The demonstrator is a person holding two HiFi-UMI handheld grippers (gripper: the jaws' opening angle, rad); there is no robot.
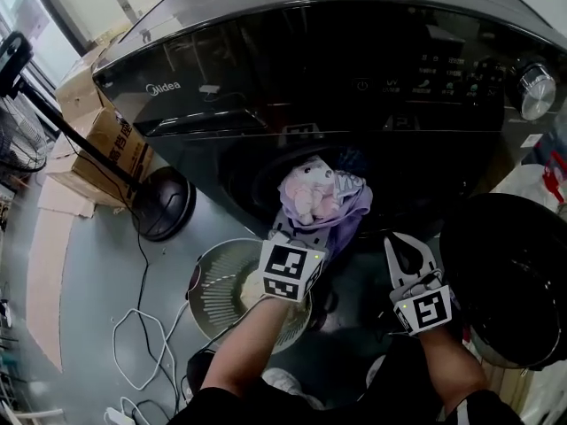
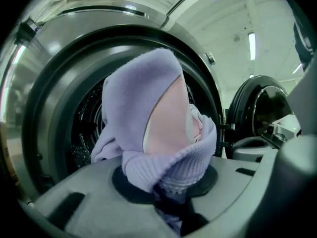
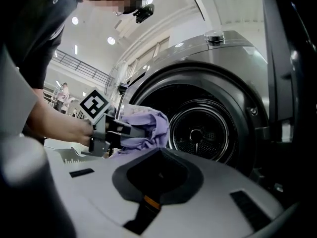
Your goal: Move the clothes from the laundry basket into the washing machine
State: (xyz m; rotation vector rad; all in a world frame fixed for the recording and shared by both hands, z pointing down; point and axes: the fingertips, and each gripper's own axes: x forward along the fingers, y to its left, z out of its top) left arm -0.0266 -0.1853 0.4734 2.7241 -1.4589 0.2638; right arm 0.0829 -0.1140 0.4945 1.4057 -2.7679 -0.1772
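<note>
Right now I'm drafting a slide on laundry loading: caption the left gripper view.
Left gripper shut on a lilac knit garment, facing the open washing machine.

Purple garment (image 2: 143,98) hides part of drum (image 2: 84,130); door (image 1: 509,273) cut off

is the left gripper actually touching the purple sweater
Touching. In the left gripper view the left gripper is shut on the purple sweater, its ribbed edge pinched between the jaws.
</note>
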